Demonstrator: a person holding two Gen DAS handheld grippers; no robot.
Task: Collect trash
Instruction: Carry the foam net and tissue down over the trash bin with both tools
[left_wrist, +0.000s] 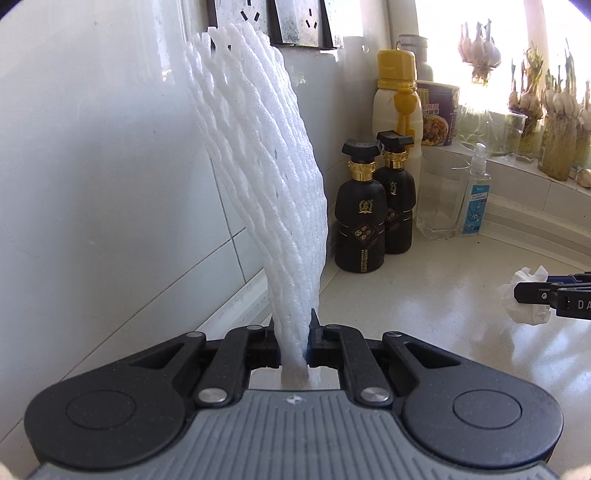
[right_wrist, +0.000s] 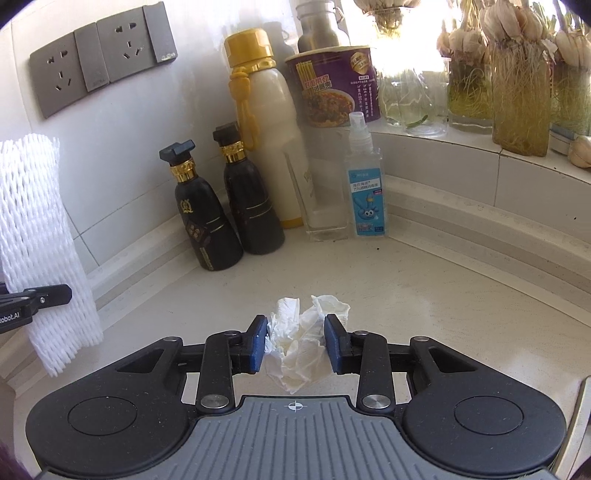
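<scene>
Foam netting (left_wrist: 258, 166) stands upright from your left gripper (left_wrist: 294, 341), whose jaws are pinched tight on its lower end beside the tiled wall (left_wrist: 92, 166). Your right gripper (right_wrist: 295, 345) sits over the countertop (right_wrist: 424, 295) with its jaws partly closed, blue pads (right_wrist: 258, 347) touching both sides of a crumpled white tissue (right_wrist: 301, 345). Two black bottles (right_wrist: 207, 210), a yellow-capped bottle (right_wrist: 262, 122) and a spray bottle (right_wrist: 365, 181) stand in the corner behind.

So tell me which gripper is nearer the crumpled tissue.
Right. The right gripper has the crumpled tissue between its fingers; whether they grip it is unclear. The left gripper is off to the left, shut on the foam net.
</scene>
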